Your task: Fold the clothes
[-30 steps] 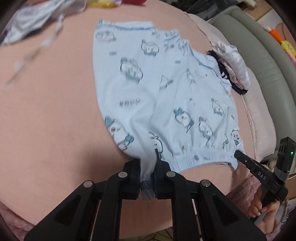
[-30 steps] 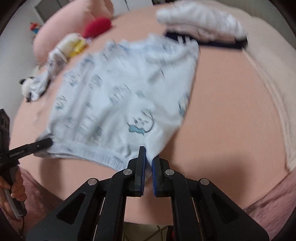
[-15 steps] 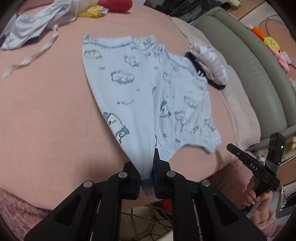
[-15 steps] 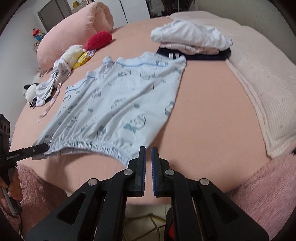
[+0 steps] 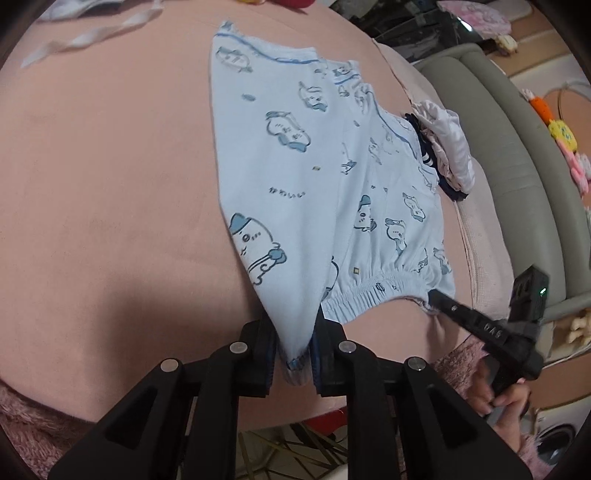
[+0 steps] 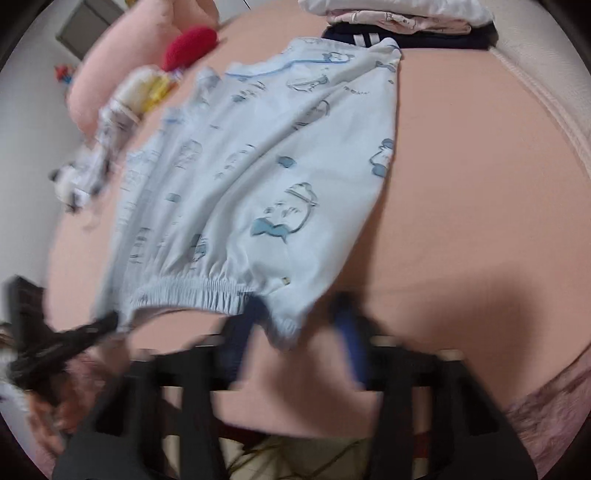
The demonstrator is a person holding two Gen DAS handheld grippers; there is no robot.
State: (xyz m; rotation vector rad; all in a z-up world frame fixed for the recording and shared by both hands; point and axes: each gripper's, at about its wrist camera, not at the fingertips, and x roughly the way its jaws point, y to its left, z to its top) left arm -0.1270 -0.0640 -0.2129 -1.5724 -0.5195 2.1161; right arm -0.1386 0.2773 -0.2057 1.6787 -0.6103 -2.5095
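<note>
The light-blue shorts (image 5: 314, 192) lie spread on the pink bed (image 5: 110, 184), waistband toward the near edge. In the left wrist view the left claw (image 5: 295, 343) is clamped on one waistband corner; the right claw (image 5: 437, 299) shows at the other corner, its state unclear from here. The blurred right wrist view shows the right claw (image 6: 299, 332) spread apart around that corner, plus a folded stack (image 6: 406, 22) and a red toy (image 6: 190, 46) beyond.

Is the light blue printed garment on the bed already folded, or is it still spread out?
Spread out, not yet folded: the light blue garment lies open on the bed, elastic waistband toward the cameras.
</note>
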